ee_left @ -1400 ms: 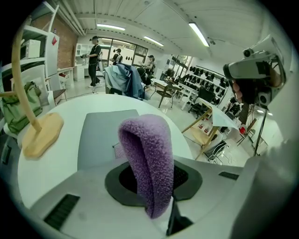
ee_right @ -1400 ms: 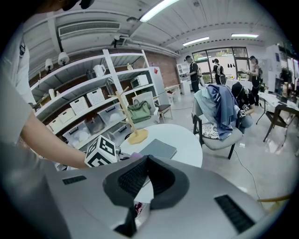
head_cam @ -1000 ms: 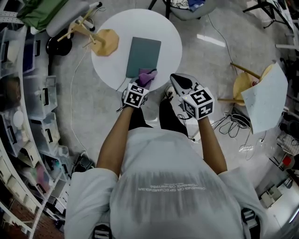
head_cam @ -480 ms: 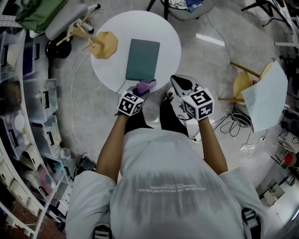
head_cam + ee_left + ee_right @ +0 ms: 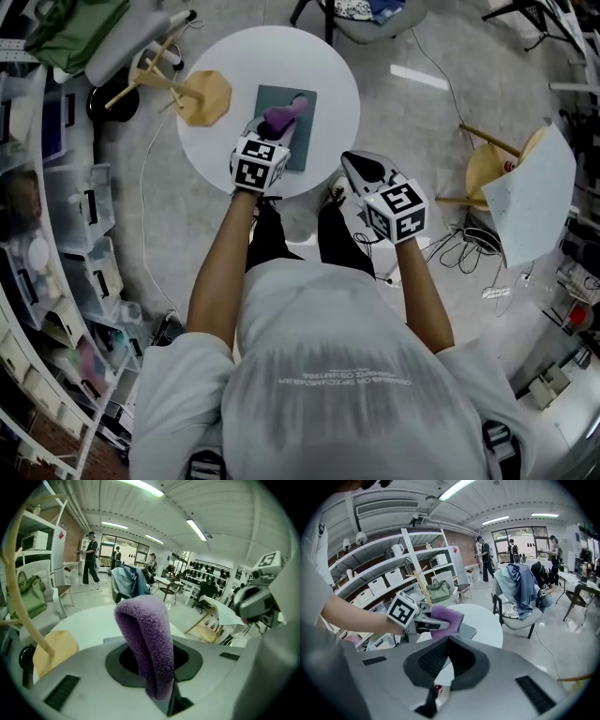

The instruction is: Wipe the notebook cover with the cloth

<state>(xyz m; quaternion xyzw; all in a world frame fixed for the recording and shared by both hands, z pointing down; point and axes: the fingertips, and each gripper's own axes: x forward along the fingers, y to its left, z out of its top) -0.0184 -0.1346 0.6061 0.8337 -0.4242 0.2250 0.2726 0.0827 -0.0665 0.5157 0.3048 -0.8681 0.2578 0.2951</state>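
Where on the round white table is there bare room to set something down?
Two bare patches: right of the teal notebook up to the rim of the round white table, and the far crescent beyond the notebook. Crowded: the left rim by the tan stool seat, and the near side, where the left gripper holds the purple cloth over the notebook.

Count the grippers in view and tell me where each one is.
2. The left gripper is over the round table, shut on the purple cloth over the notebook. The right gripper is just off the table's near edge, shut and empty.
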